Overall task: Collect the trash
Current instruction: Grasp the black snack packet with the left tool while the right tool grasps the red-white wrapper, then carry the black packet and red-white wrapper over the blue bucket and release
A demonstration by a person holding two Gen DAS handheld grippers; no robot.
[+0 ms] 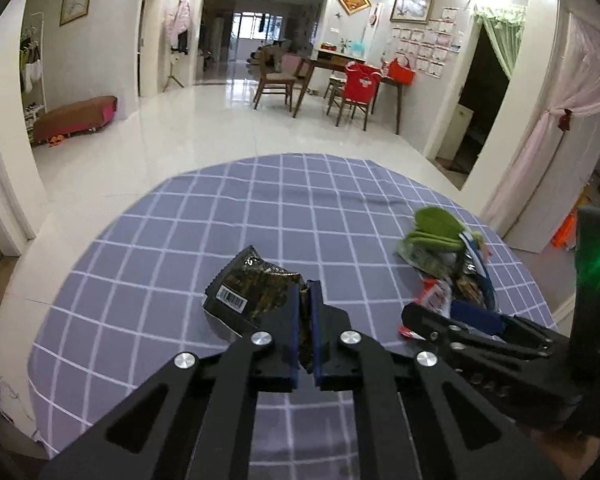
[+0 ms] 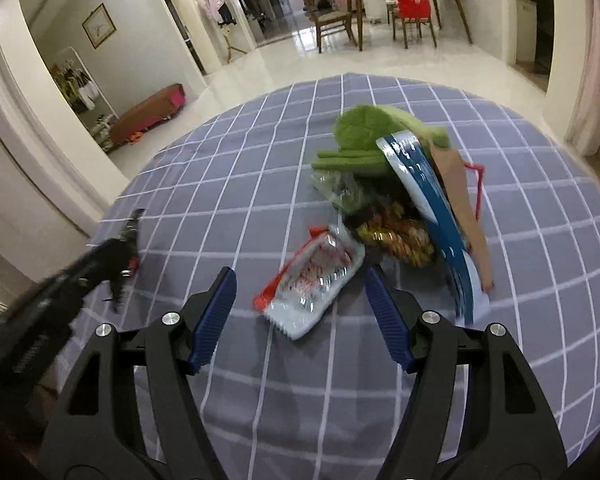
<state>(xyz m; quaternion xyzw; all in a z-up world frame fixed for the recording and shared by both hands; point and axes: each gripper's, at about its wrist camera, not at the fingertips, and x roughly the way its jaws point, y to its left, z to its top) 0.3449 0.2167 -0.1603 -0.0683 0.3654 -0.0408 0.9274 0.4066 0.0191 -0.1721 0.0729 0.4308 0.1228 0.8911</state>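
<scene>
- Only the left wrist view shows the left gripper [image 1: 309, 292] clamped on a dark crinkled wrapper [image 1: 252, 292], held just above the checked tablecloth [image 1: 220, 216]; a white barcode label [image 1: 233, 299] faces the camera (its digits too small to read).
- In the right wrist view the same gripper is only a blurred dark shape left of the trash pile [image 2: 384, 184].
- The right gripper [image 2: 300, 284] stands wide, jaws empty, either side of a red-and-white snack packet [image 2: 316, 280] lying at the pile's near edge.
- A blue-and-white package [image 2: 428, 200] leans on the pile, below green cloth [image 2: 364, 128]; its print is illegible.
</scene>
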